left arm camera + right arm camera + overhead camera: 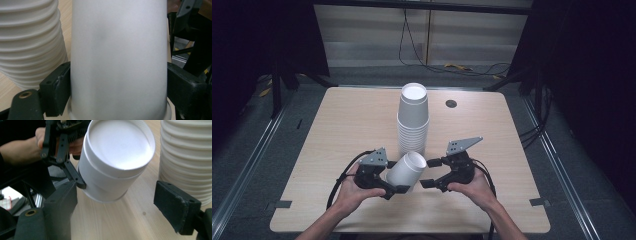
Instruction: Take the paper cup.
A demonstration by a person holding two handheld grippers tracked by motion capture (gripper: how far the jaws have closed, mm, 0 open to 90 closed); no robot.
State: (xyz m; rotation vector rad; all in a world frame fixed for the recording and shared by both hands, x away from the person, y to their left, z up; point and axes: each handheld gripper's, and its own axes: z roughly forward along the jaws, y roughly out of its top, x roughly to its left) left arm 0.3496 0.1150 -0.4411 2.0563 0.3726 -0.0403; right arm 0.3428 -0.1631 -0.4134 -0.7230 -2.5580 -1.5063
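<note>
Paper cup (407, 171) held tilted in left tongs (388, 176), beside stack (413, 120).
Right tongs (428, 173) are spread wide, empty; transfer or separation is judged next.

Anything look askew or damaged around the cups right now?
Nothing damaged or spilled. The only tilted item is the white paper cup, clamped in the left hand-held gripper beside the upright cup stack.

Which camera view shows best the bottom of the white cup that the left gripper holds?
The right gripper view: the white cup turns its recessed bottom toward that camera. The high view shows the cup tilted in the left gripper, its bottom small. The left gripper view shows its side wall between the pads.
</note>
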